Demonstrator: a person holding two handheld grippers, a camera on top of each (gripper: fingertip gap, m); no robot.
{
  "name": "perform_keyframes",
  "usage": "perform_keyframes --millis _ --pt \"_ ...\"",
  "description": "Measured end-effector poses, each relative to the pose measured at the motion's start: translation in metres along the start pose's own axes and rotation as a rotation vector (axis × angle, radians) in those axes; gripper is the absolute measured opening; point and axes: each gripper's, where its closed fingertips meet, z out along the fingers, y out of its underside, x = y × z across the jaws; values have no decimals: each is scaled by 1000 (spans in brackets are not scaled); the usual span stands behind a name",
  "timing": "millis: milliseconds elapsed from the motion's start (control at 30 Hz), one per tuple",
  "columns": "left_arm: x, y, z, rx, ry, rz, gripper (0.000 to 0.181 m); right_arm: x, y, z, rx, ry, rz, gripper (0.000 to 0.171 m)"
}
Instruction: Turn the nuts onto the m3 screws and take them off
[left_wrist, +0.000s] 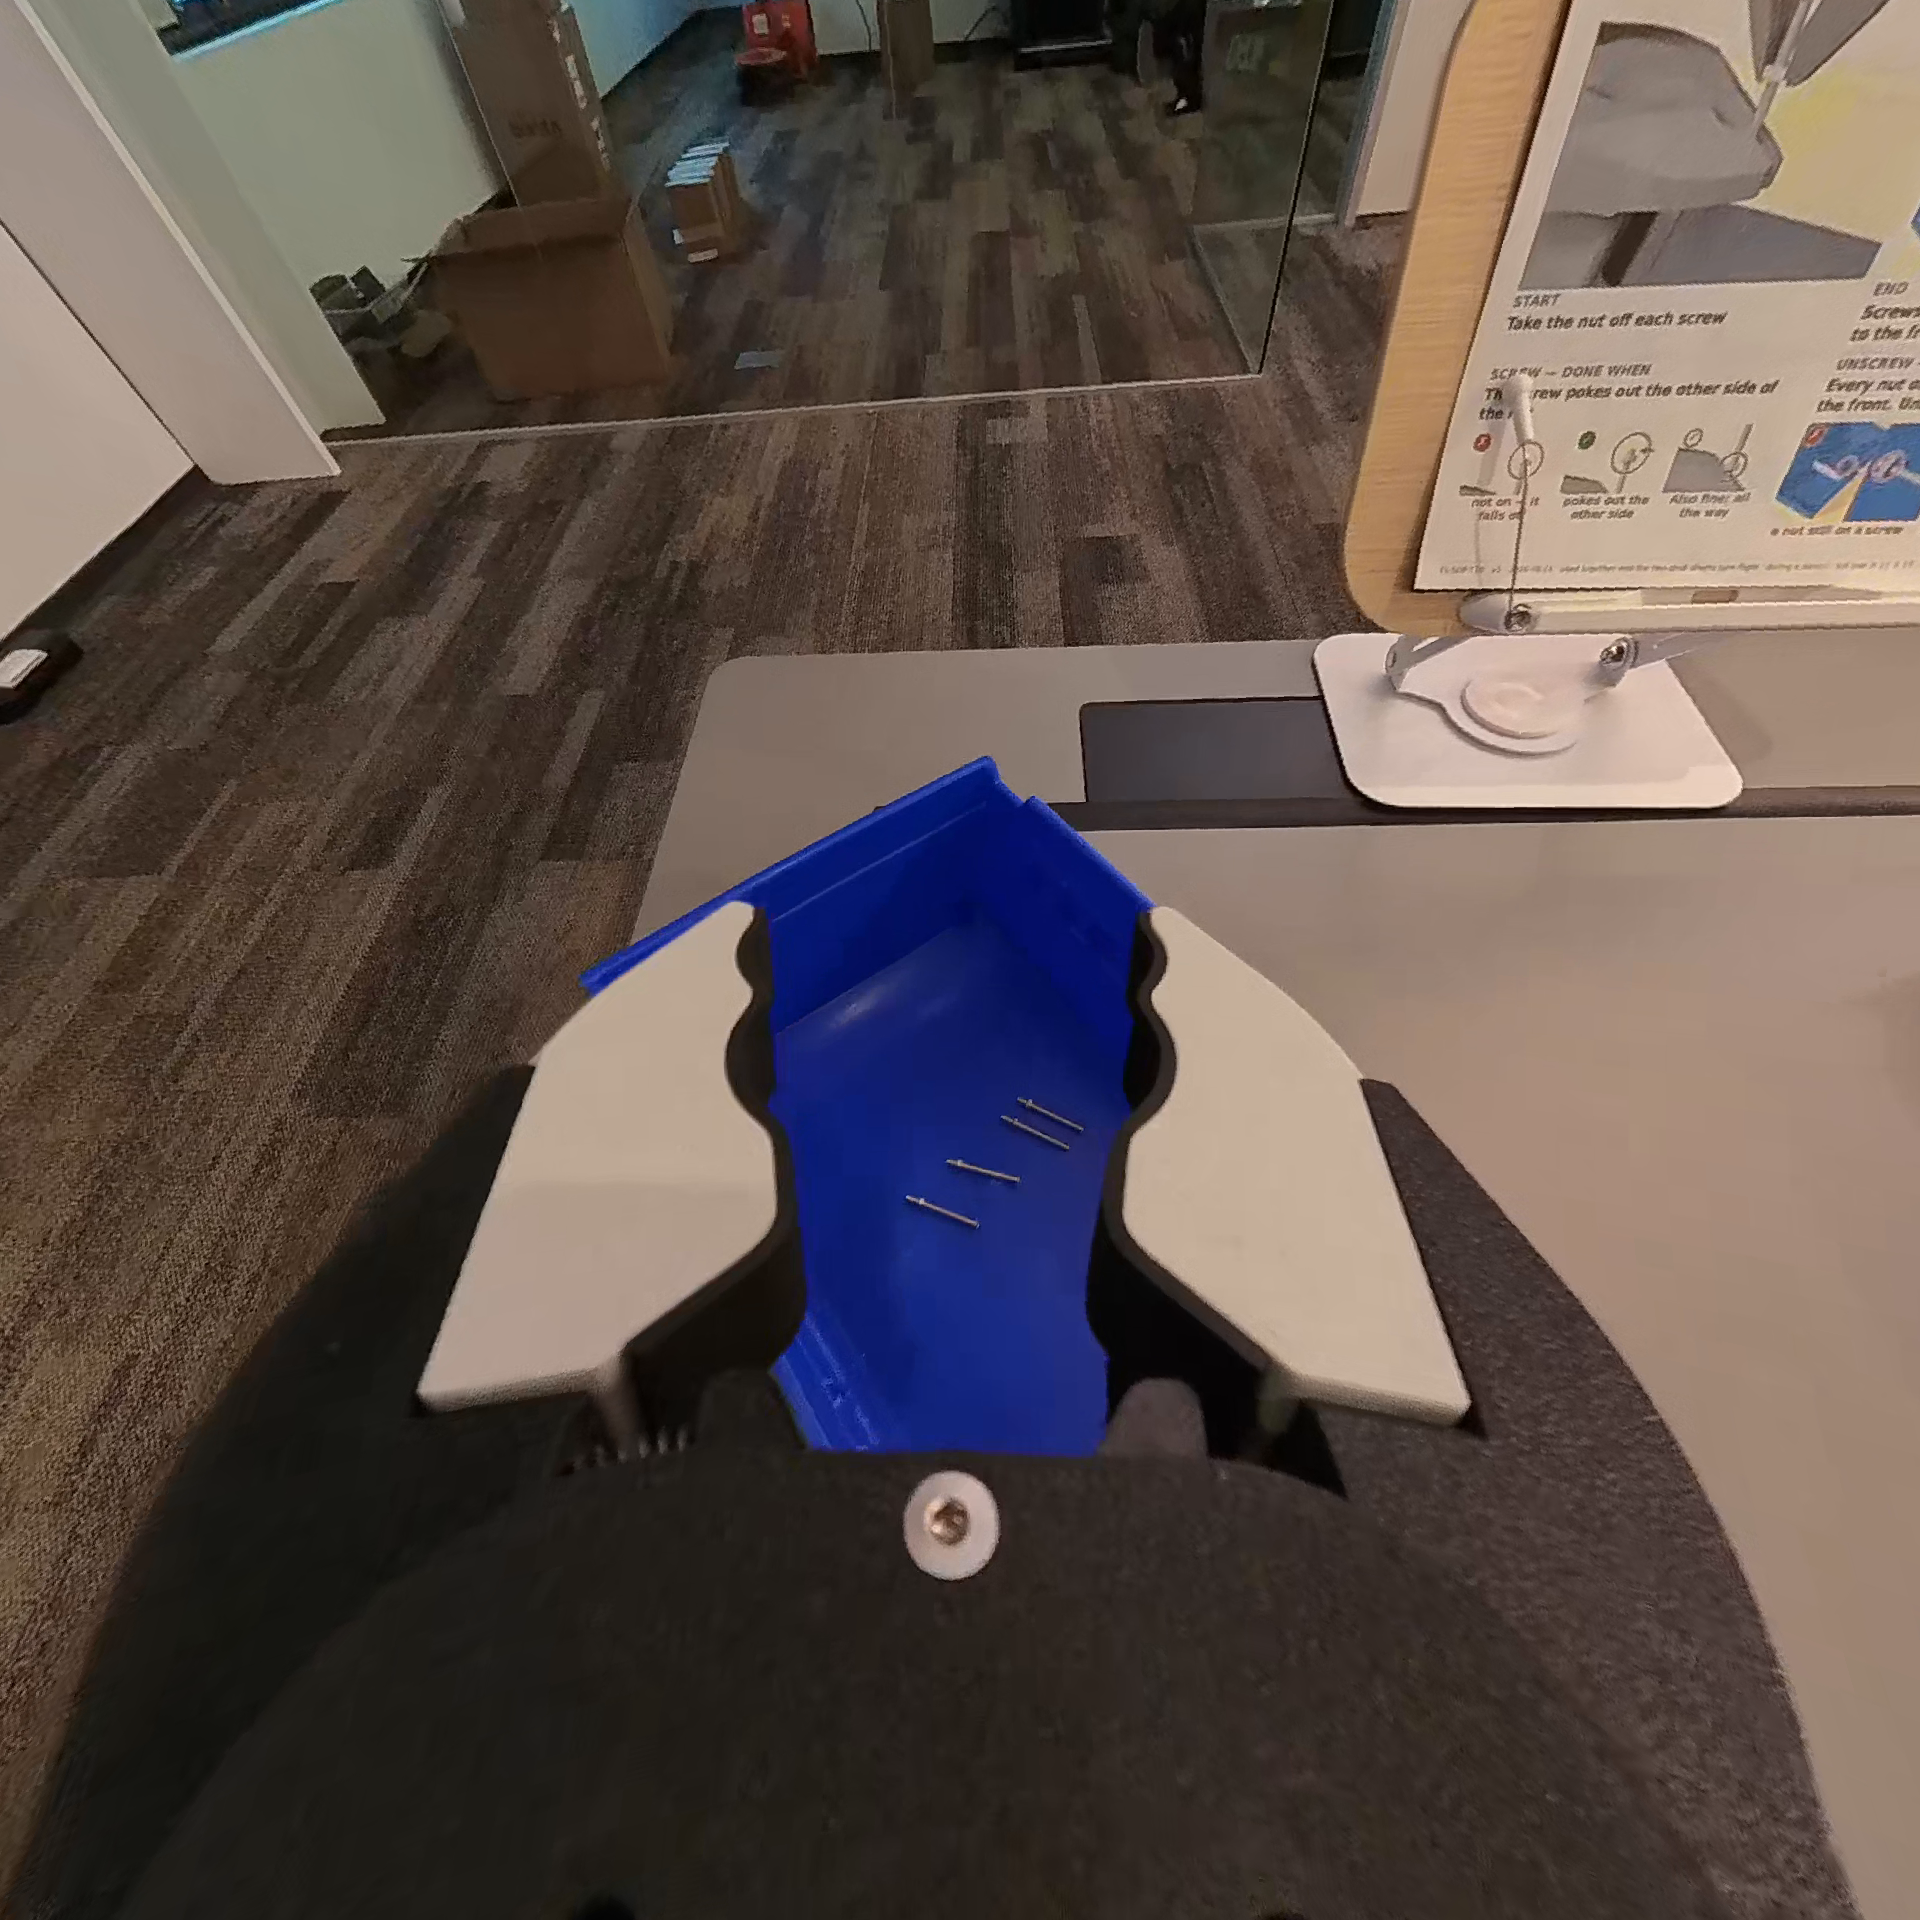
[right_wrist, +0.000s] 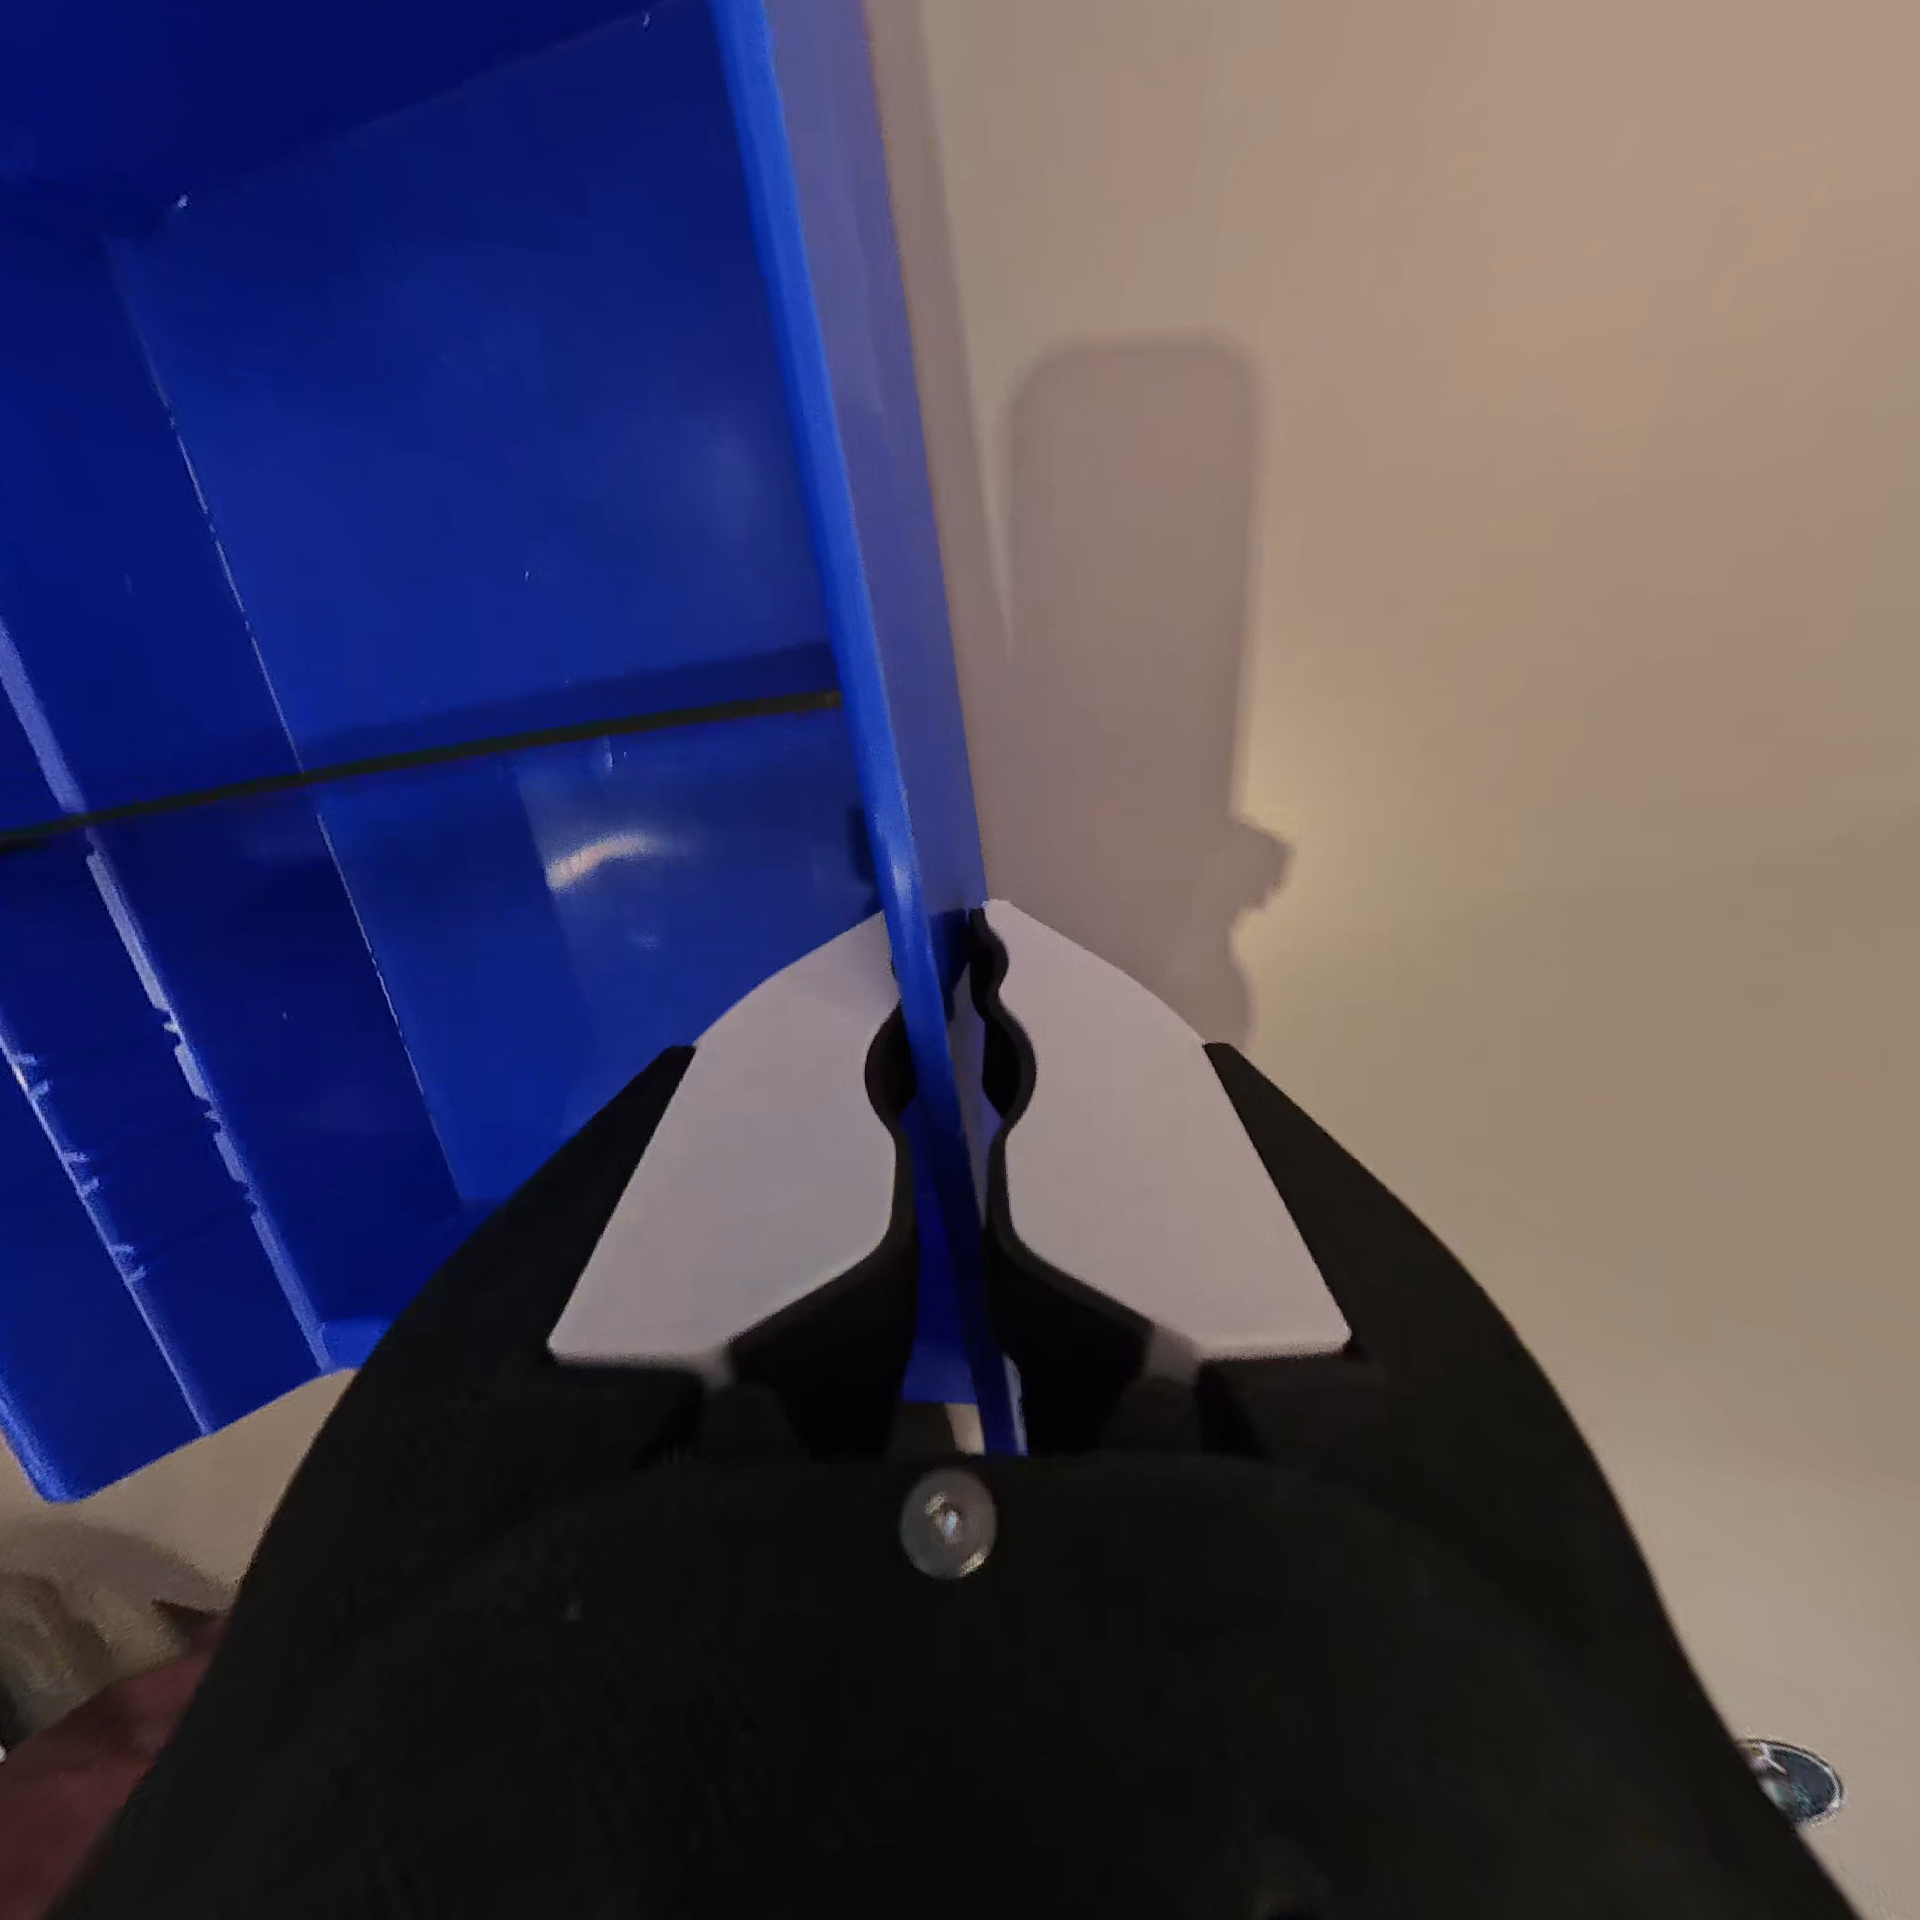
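A blue plastic bin (left_wrist: 883, 883) stands near the left corner of the grey table (left_wrist: 1507, 1091). Several thin metal screws (left_wrist: 982, 1172) lie loose on the bin's floor; I see no nuts on them. My left gripper (left_wrist: 948, 935) is wide open and empty, held above the bin with the screws showing between its fingers. My right gripper (right_wrist: 935, 930) is shut on the right side wall of the bin (right_wrist: 805, 416), which runs up between the fingers. The right wrist view shows dividers inside the bin.
A printed instruction sheet (left_wrist: 1662, 312) stands on a white base plate (left_wrist: 1527, 727) at the table's back right, beside a dark mat (left_wrist: 1195, 748). The table's left edge drops to carpet (left_wrist: 312, 935). A small round metal part (right_wrist: 1792, 1792) lies on the table by the right gripper.
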Motion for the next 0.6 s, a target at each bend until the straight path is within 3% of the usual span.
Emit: perform_keyframes --millis 167,300,467,600 --pt "-27 19 7 -81 -57 -55 69 4 -11 -11 130 -8 -19 13" --pt "-32 36 10 -125 -8 -117 68 -2 -48 -63 409 18 -84 29" --pt "-16 87 10 -265 46 -112 72 -40 -85 -136 645 -121 -194 32" --pt "-25 132 12 -382 -58 -99 77 -60 -97 -155 718 -194 -247 32"
